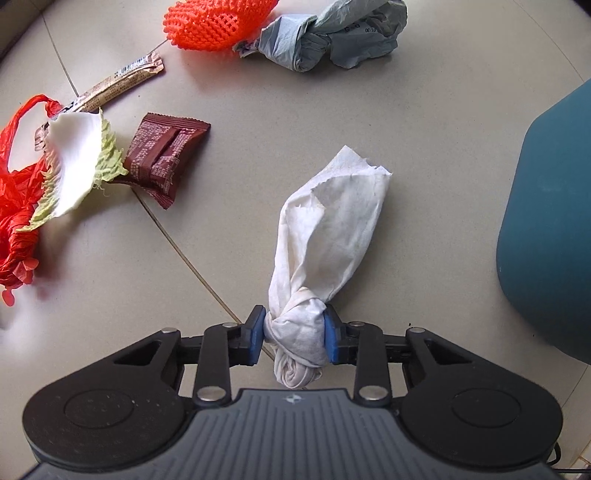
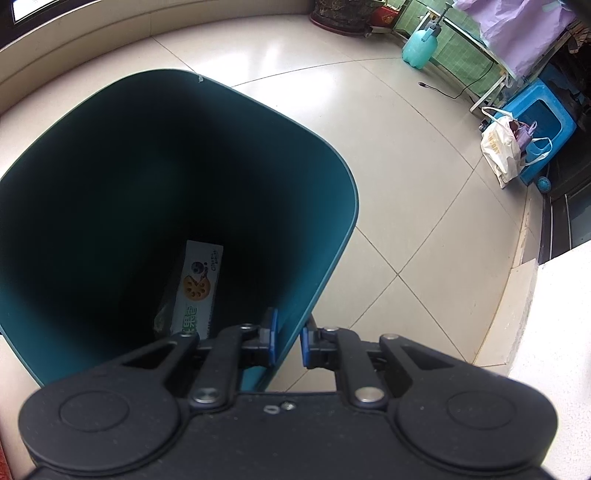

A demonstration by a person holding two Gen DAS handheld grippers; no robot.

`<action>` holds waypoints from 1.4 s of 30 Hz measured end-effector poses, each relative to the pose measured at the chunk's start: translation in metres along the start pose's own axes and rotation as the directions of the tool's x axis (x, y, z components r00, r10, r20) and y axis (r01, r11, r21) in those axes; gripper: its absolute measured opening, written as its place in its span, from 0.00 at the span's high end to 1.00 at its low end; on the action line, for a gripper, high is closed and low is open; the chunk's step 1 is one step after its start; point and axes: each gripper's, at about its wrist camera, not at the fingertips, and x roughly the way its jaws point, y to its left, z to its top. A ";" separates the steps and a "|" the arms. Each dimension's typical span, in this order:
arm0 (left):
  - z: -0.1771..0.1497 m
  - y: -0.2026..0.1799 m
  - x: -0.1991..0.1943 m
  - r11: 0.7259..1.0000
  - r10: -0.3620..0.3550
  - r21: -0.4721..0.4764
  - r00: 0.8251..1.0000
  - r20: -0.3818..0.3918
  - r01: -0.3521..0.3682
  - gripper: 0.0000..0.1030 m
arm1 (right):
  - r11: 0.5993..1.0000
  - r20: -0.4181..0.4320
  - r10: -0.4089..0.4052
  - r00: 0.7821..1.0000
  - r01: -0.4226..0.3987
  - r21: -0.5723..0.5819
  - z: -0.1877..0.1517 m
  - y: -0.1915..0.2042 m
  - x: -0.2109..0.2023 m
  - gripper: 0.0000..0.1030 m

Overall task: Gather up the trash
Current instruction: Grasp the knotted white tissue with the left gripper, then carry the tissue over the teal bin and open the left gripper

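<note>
My left gripper [image 1: 294,336] is shut on the knotted end of a white crumpled tissue [image 1: 328,229] that lies on the tiled floor. More trash lies beyond it: a brown snack wrapper [image 1: 162,155], a cabbage leaf [image 1: 79,158], a red plastic bag [image 1: 16,206], a long tan wrapper [image 1: 118,81], an orange foam net [image 1: 214,22] and a grey-blue crumpled bag [image 1: 332,37]. The teal trash bin [image 1: 550,229] stands at the right. My right gripper [image 2: 289,341] is shut on the bin's rim [image 2: 295,325], one finger inside, one outside. A printed wrapper [image 2: 199,288] lies inside the bin.
In the right wrist view, a white tote bag [image 2: 502,147] leans on a blue stool [image 2: 543,125] at the far right. A teal spray bottle [image 2: 419,46] and a metal rack [image 2: 487,55] stand behind. A white ledge [image 2: 554,332] is at the right edge.
</note>
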 end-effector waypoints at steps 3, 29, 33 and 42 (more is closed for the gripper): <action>0.001 0.005 -0.019 1.000 -0.004 -0.008 1.000 0.023 0.004 0.72 | 1.000 0.004 -0.001 1.000 0.001 -0.004 -0.001 0.001 0.000 0.89; 0.035 -0.040 -0.321 0.958 -0.258 0.181 0.947 0.191 0.224 0.72 | 0.997 -0.026 -0.003 1.000 0.004 0.074 0.006 -0.001 0.003 0.90; 0.034 -0.070 -0.331 0.942 -0.321 0.143 0.938 0.127 0.303 0.72 | 0.996 -0.024 0.017 1.000 -0.015 0.086 0.006 -0.006 0.003 0.90; 0.042 -0.141 -0.336 0.857 -0.438 0.348 0.893 0.101 0.381 0.72 | 0.996 0.001 0.035 0.999 -0.035 0.083 0.001 -0.010 0.000 0.89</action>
